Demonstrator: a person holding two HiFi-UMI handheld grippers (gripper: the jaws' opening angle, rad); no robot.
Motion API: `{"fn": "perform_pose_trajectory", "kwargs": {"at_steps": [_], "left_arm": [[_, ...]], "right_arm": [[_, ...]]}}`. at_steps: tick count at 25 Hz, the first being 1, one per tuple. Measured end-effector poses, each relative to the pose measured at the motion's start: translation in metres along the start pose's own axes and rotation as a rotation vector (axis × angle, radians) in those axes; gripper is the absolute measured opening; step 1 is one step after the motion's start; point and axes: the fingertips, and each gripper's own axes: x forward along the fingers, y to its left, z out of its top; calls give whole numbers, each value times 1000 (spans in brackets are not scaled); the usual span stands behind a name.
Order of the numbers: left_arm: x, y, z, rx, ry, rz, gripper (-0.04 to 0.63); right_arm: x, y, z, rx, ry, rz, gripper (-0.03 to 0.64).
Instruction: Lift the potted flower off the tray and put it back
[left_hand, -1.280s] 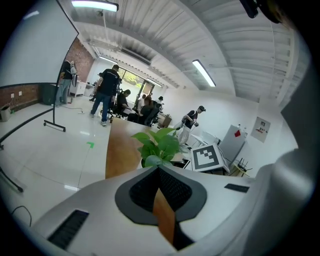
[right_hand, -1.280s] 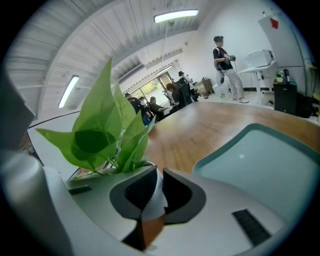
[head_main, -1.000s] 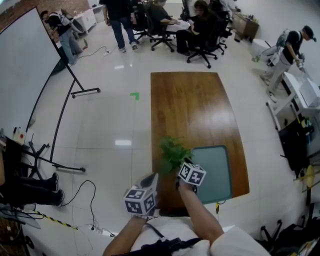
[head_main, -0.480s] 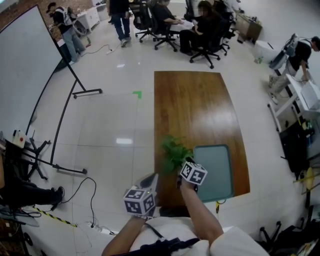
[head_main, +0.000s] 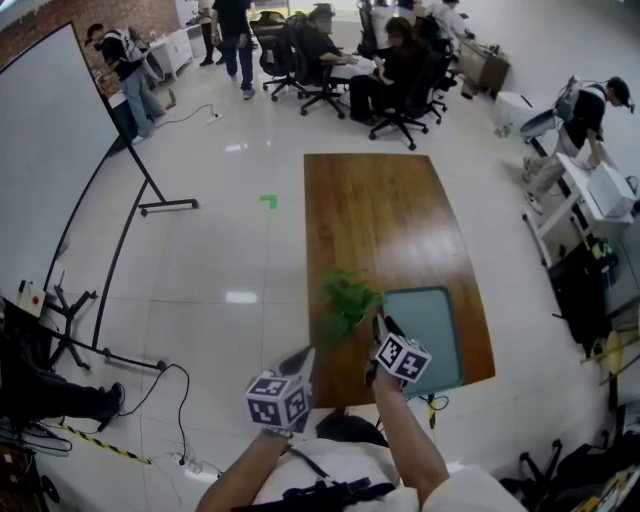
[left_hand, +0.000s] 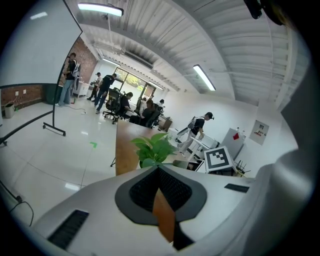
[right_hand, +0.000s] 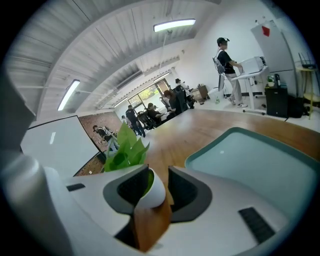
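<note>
Having just been opening, the jaws of the right gripper (right_hand: 157, 171) are found wide apart, so the potted flower (head_main: 348, 298) clamped earlier is released and left upright on the counter (head_main: 380, 210) just beside the tray (head_main: 435, 320), not on it; its return is judged outstanding. The jaws of the left gripper (left_hand: 159, 170) are held together on nothing. One potted flower, one tray and two grippers are counted.

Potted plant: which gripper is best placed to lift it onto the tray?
The right gripper: jaws just opened, pot between them, tray beside it; the left gripper sits back, shut.
</note>
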Motion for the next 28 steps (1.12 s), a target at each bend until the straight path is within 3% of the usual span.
{"fn": "perform_pose_trajectory", "kwargs": {"at_steps": [9,17,28], "left_arm": [[-40,2,-1,-17,-50,-26,-3],[-74,-8,-23,-5,-48,-61,-3],[-92,-21,-38,12,-54,-110,-2]], "right_arm": [[-76,42,-48,-189,69,79,155],[-128,52,-87,-100,51,61,153],[-154,61,-101,-110,30,57,153]]}}
